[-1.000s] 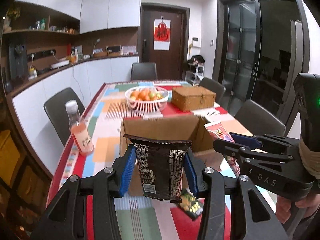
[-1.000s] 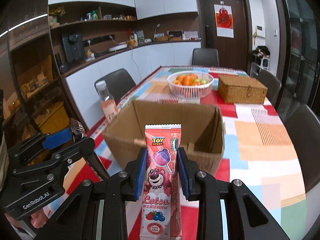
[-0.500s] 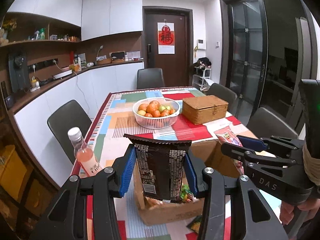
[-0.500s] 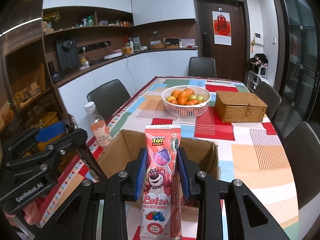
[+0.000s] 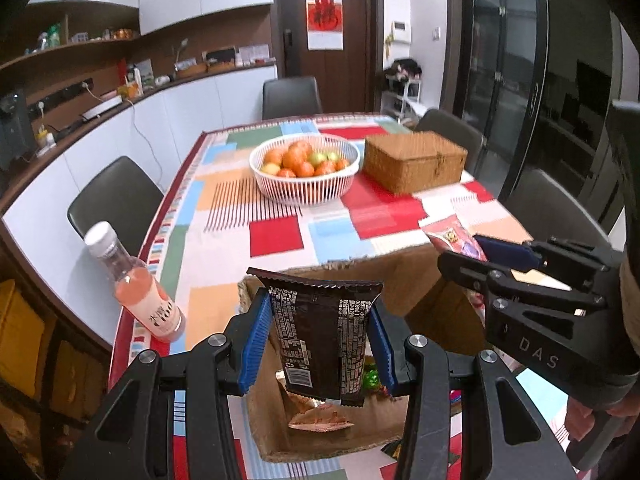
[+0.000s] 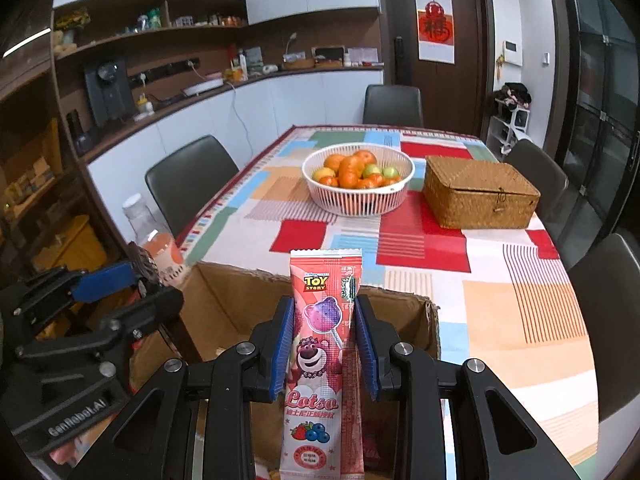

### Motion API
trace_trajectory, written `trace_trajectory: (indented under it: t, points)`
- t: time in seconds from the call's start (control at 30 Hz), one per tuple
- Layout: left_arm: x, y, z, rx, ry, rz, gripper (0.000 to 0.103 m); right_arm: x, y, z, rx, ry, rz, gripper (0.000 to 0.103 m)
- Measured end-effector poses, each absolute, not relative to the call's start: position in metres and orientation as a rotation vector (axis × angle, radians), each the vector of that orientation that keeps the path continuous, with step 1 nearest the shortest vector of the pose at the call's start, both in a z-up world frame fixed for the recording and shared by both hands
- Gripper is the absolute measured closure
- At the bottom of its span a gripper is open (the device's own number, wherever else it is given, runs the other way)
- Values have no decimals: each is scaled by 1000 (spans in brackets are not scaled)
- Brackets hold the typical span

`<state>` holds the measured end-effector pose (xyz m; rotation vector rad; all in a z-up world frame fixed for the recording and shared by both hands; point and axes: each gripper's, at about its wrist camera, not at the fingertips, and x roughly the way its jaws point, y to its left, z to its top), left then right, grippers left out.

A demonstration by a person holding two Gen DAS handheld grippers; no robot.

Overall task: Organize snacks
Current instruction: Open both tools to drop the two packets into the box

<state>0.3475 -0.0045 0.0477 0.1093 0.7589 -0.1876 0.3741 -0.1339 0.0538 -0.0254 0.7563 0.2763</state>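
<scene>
My left gripper [image 5: 318, 340] is shut on a dark brown snack packet [image 5: 320, 332], held upright over the open cardboard box [image 5: 424, 280]. Several wrapped snacks [image 5: 320, 420] lie on the box floor under it. My right gripper [image 6: 322, 346] is shut on a pink Lotso lollipop packet [image 6: 320, 352], also upright above the same cardboard box [image 6: 224, 312]. In the left wrist view the right gripper [image 5: 500, 252] shows at the right with the pink packet [image 5: 452, 236] sticking out. In the right wrist view the left gripper [image 6: 120, 276] shows at the left.
A pink drink bottle [image 5: 132, 280] stands near the table's left edge beside the box. A white basket of fruit [image 5: 306, 172] and a woven lidded basket [image 5: 414, 166] sit farther back on the patchwork tablecloth [image 6: 520, 312]. Dark chairs surround the table.
Both grippers have moved forward over the cardboard box with their packets; the box's inside now lies beneath them. Neither grip has altered.
</scene>
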Motion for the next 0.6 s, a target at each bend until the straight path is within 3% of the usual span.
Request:
trace_trajectory:
  t: [0.07,0.1,0.13,0.2,0.6]
  points:
    - [350,-6,43,118,776,-180,54,377,-133,49,-24,765,269,71]
    - [350,-5,42,116,779,-170,52,378,-134,47,-26,769,263,63]
    - [349,-3,42,111,776,-160,48,379,-134,46,-34,779,249,48]
    - [344,0,46,108,758,-142,44,372,-135,45,-44,768,219,40]
    - [271,9,70,134,615,-99,32,304,-143,58,-51,677,274,40]
